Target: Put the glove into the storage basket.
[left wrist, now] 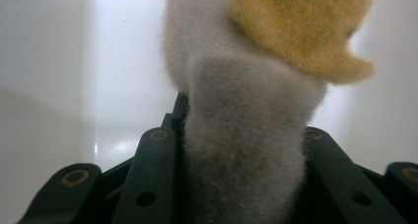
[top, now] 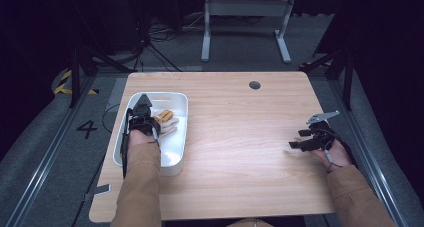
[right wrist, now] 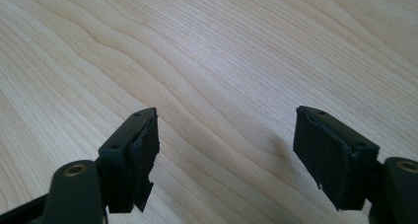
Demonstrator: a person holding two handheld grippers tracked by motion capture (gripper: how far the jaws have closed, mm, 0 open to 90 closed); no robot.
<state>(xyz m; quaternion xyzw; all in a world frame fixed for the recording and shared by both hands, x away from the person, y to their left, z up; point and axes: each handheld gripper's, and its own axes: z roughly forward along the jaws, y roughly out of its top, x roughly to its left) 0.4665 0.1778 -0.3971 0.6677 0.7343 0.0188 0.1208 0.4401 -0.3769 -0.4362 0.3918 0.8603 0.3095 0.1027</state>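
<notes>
A plush toy, white with an orange-yellow part, lies inside the white tray at the table's left. My left gripper reaches into the tray from the near side. In the left gripper view both black jaws press on the toy's white fuzzy body, and its orange part sticks out above them against the tray's white wall. My right gripper rests low over the bare wood at the table's right edge, pointing left. Its jaws stand wide apart with only wood grain between them.
The wooden table has a round cable hole near its far edge. A white desk frame stands on the grey floor beyond. Black stands and cables sit at the far left and right of the table.
</notes>
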